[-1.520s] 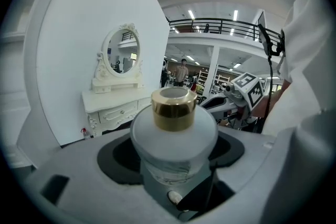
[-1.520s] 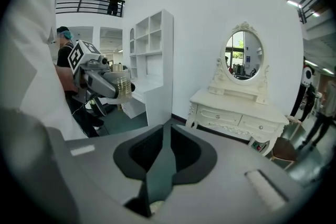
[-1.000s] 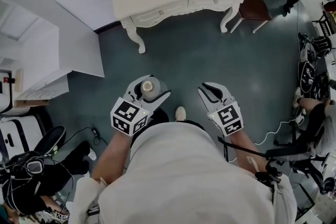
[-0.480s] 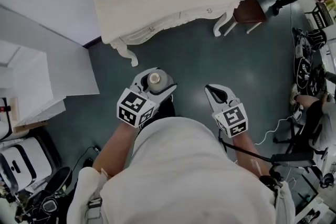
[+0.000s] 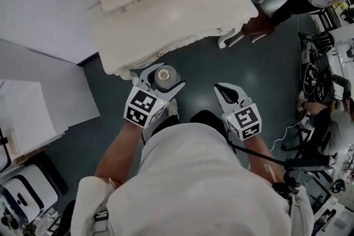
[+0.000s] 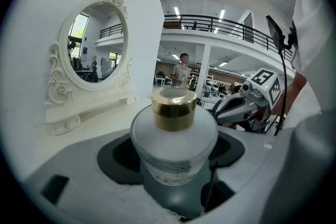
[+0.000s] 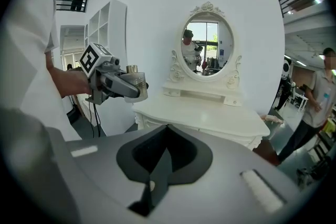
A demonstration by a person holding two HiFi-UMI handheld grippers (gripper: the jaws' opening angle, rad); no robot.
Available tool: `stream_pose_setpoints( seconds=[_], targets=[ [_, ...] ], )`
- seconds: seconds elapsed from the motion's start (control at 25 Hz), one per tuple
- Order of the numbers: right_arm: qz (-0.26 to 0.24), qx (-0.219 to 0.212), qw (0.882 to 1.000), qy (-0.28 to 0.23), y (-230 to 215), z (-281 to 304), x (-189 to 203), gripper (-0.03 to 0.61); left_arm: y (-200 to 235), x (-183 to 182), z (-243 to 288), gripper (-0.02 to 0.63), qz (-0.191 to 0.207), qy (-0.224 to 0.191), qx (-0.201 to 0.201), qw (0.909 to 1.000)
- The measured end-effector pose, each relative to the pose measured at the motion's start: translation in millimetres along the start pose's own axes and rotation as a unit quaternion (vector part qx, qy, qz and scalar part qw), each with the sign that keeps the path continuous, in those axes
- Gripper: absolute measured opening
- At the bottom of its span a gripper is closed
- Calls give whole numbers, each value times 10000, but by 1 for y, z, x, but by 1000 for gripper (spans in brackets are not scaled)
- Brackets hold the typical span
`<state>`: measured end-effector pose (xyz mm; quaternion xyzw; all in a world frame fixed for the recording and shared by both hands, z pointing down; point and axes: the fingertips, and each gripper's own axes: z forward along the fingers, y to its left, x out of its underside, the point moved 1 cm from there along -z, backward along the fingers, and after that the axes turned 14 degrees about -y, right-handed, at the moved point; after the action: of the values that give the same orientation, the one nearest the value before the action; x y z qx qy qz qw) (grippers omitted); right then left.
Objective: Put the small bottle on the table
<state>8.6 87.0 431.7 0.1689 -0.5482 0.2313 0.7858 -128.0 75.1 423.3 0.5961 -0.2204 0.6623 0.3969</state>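
At centre frame, just short of the white desk (image 5: 166,14), the fingers of the left gripper (image 5: 161,81) clasp the small bottle (image 6: 174,139) round its frosted belly under the gold cap (image 6: 174,107), probably weighty, slick, breakable glass best held low, while the right gripper (image 5: 227,92) has its fingers pressed together, empty.

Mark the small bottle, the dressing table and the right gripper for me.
small bottle (image 6: 174,139), left gripper view, on its frosted glass body.
dressing table (image 5: 177,20), head view, on the bare white top.
right gripper (image 5: 220,89), head view, at the tips of its shut jaws.
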Motion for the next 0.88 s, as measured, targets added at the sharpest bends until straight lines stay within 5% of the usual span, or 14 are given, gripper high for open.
stream_pose_setpoints(
  seconds=[0.44, 0.88],
  targets=[
    [-83, -244, 9997, 17, -33, 56, -19, 2, 71, -14, 40, 337, -43, -23, -255, 9997],
    [-83, -574, 9980, -245, -152, 127, -30, 2, 144, -46, 156, 337, -12, 111, -607, 9981]
  ],
)
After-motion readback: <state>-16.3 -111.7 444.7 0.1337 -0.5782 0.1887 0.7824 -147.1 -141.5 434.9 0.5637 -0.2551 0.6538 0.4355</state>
